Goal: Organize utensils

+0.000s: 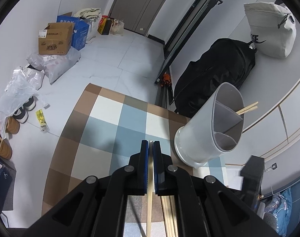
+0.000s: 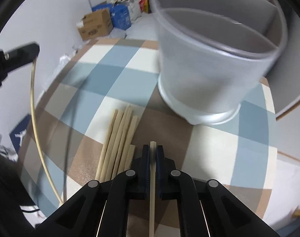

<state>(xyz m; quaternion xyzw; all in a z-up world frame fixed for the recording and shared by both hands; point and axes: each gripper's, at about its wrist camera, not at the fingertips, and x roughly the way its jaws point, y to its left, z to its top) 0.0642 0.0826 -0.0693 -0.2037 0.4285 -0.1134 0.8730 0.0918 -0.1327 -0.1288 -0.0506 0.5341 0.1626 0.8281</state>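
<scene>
Clamping slim wooden chopstick, right gripper faces smooth cylindrical holder

A table under a checked cloth is carrying a grey divided holder standing near its far edge and a bundle of chopsticks lying just beside it.

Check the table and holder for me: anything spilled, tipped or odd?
Nothing stands out. The holder stands upright on the checked cloth, two chopsticks already in one compartment. The loose chopsticks lie bundled together, and each tool grips one.
</scene>
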